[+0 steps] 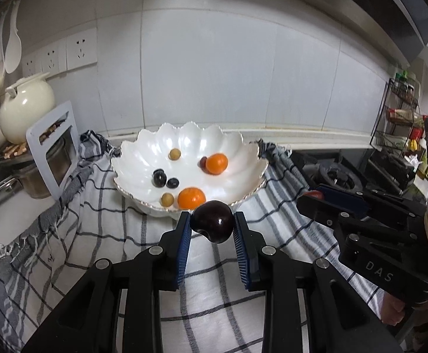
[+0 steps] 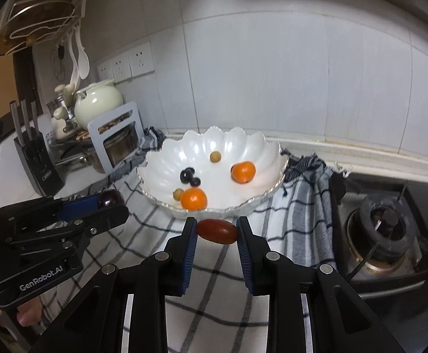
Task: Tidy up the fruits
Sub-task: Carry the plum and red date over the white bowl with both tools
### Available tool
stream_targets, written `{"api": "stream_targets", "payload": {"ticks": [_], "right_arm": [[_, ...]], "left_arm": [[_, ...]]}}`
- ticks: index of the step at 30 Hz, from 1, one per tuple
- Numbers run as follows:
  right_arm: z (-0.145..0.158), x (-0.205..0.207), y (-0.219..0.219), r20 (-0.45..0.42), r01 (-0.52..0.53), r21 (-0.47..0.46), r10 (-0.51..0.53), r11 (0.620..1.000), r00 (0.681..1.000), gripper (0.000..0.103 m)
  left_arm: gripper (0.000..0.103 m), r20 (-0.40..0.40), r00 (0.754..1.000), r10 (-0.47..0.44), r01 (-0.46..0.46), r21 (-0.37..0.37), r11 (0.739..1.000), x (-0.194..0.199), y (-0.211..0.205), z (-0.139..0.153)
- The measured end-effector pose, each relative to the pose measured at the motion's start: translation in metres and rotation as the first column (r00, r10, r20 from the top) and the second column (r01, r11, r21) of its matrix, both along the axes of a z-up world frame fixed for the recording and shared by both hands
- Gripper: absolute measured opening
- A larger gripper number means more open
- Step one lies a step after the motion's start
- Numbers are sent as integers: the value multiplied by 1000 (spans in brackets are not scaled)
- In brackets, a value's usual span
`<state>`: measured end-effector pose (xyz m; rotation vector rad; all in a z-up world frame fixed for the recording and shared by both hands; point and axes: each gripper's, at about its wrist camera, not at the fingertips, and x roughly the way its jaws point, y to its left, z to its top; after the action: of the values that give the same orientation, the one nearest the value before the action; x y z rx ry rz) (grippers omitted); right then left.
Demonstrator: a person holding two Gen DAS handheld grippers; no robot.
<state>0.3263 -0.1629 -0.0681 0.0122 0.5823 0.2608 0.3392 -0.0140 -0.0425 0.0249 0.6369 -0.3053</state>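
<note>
Here, a dark plum (image 1: 212, 221) is pinched between the blue pads of the left gripper (image 1: 212, 223), whose jaws are drawn in close around it. An oblong red date (image 2: 217, 231) is clamped lengthwise between the pads of the right gripper (image 2: 216, 231), equally narrowed. Both fruits are held clear above the checked cloth (image 1: 102, 235). Just beyond each pair of fingertips the scalloped white bowl (image 2: 252, 144) is seen resting on that cloth, with two oranges (image 1: 191, 198), dark grapes (image 1: 159, 177) and small tan fruits (image 1: 174, 154) lying inside it. The near rim of the bowl is partly covered by the held fruit. Further to the right of the right gripper a gas burner (image 2: 383, 223) is found; to the left of the left gripper a cream teapot (image 1: 25, 107) is set.
</note>
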Motion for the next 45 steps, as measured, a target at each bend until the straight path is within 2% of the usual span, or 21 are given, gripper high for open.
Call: {"api": "stream_targets", "payload": {"ticks": [4, 14, 21, 31, 45], "right_arm": [[12, 4, -3, 24, -16, -3, 16, 1000, 1000, 29], [39, 25, -4, 94, -33, -25, 36, 999, 995, 29], [47, 48, -3, 112, -43, -45, 48, 998, 993, 29], [40, 98, -2, 67, -41, -66, 46, 997, 997, 29], [20, 174, 7, -49, -58, -71, 54, 996, 997, 29]], "left_arm": [[29, 20, 1000, 17, -16, -24, 1000, 2, -2, 10], [29, 90, 994, 62, -61, -17, 998, 17, -5, 35], [29, 103, 991, 84, -84, -12, 996, 41, -6, 44], [29, 65, 993, 100, -101, 12, 995, 87, -5, 36], [29, -52, 994, 98, -96, 49, 994, 160, -3, 12]]}}
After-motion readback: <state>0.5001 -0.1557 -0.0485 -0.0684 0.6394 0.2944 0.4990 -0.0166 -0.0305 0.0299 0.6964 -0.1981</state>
